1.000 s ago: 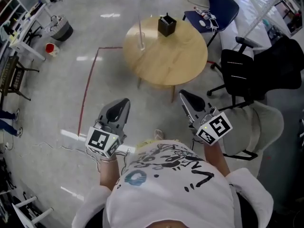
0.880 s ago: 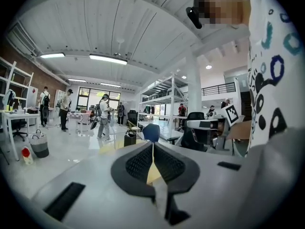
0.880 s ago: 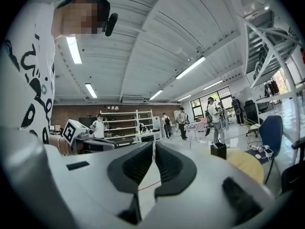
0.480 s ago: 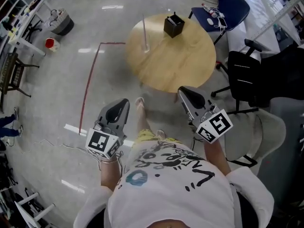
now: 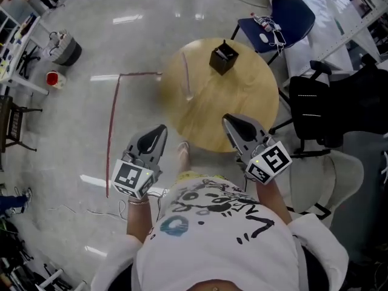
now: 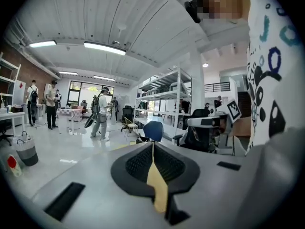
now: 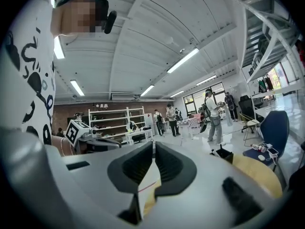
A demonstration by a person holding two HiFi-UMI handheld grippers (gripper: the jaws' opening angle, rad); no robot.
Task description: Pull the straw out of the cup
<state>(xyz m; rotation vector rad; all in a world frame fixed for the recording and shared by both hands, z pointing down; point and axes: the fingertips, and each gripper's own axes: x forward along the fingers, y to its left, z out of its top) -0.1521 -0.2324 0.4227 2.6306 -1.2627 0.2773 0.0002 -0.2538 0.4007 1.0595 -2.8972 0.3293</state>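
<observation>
Straw (image 5: 187, 74) standing in cup (image 5: 190, 96) on left side of round table (image 5: 254, 77), well ahead of left gripper (image 5: 159, 131) and right gripper (image 5: 231, 121), both with jaws together on nothing: step closer, open one gripper, pinch high, pull straight up without tipping.

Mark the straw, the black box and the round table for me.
straw (image 5: 187, 74), head view, mid-length of the stem
black box (image 5: 223, 60), head view, its near side
round table (image 5: 245, 105), head view, bare wooden top

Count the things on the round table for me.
2: a clear cup holding a straw toward the table's left, and a black box near its far edge. Blur could hide smaller things.
</observation>
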